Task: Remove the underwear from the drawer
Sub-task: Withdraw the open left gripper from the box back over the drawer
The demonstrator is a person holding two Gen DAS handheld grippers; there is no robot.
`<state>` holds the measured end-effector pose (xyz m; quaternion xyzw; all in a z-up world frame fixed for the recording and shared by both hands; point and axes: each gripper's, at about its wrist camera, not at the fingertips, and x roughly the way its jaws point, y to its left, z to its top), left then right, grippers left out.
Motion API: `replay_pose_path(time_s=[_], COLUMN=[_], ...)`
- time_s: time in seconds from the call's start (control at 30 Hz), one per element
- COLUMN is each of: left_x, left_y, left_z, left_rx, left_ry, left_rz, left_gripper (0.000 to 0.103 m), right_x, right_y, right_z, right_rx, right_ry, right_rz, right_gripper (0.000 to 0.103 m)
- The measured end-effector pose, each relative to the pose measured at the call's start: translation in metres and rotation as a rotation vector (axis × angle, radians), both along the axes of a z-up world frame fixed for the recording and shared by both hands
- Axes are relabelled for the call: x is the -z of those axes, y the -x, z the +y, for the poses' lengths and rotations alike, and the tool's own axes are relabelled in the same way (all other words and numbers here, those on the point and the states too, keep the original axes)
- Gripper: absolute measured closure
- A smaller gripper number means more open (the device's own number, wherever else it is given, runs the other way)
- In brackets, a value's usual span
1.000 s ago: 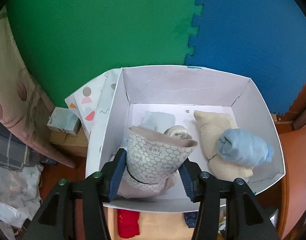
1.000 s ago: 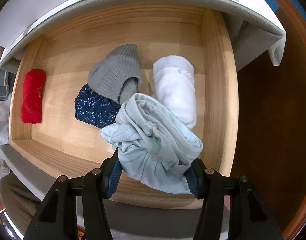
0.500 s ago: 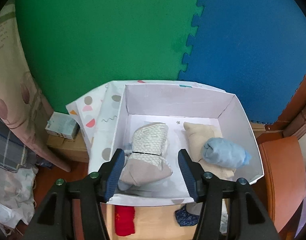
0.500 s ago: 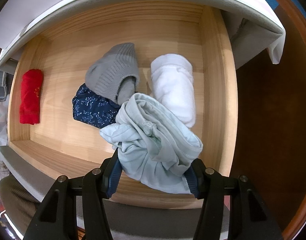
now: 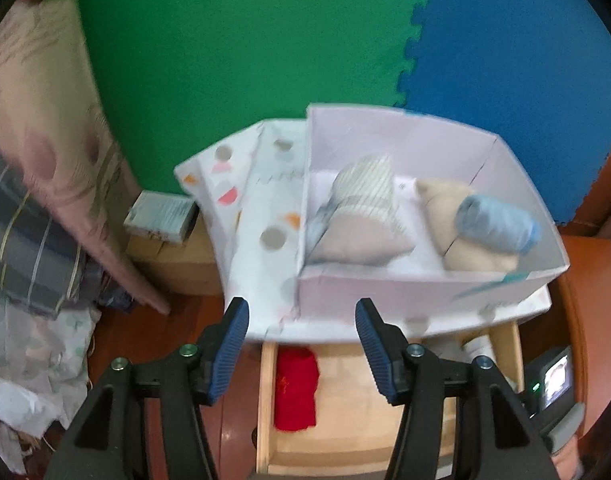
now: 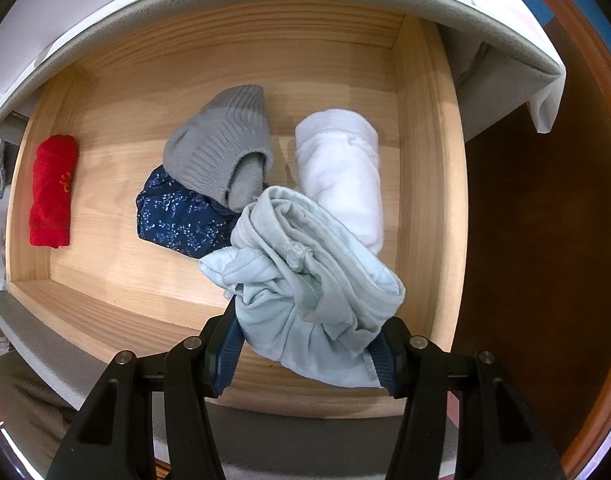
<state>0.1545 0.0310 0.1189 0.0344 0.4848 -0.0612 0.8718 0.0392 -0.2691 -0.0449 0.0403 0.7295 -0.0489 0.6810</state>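
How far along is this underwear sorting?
Done: three rolled pieces sit in the white box. In hand: the right gripper clamps a pale blue pair; the left gripper is open. Left in the drawer: red, navy, grey and white pieces.

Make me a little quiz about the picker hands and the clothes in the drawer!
1. True or false: the left gripper is holding clothes.
2. What does the right gripper hold? A) red roll B) light blue underwear C) white roll
3. Fill in: the grey sock lies partly on the ____ floral piece.

Key: 1 false, it is open and empty. 2 B. 3 navy.
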Motion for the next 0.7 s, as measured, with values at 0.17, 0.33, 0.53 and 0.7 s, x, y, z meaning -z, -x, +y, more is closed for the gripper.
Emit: replay_pose_path(time_s=[0.17,0.33,0.53,0.7], left_x=[0.044,0.088,0.121,0.129], left_y=[0.029,0.057,0.073,0.073], left_z=[0.014,0.017,0.012,0.011], left_rx=[-0.045,-0.086,-0.108,-0.115], left_ry=[-0.021,-0.027,-0.064,-0.072], left_rz=[0.047,0.09,0.101,0.095], left_gripper=[0.046,0.046,0.046,0.046], right_x=[0.0,0.0,-0.002,-0.003], right_y=[0.001,0.003,0.005,0.008], right_z=[0.005,0.01,0.011,0.015], right_rx=[-0.008,-0.013,-0.011,-0.017], right_ry=[0.014,0.031,0.032,0.049], right_rz=[-0.003,-0.008,-0.018,-0.02], right_gripper=[0.05,0.05,0.05,0.05])
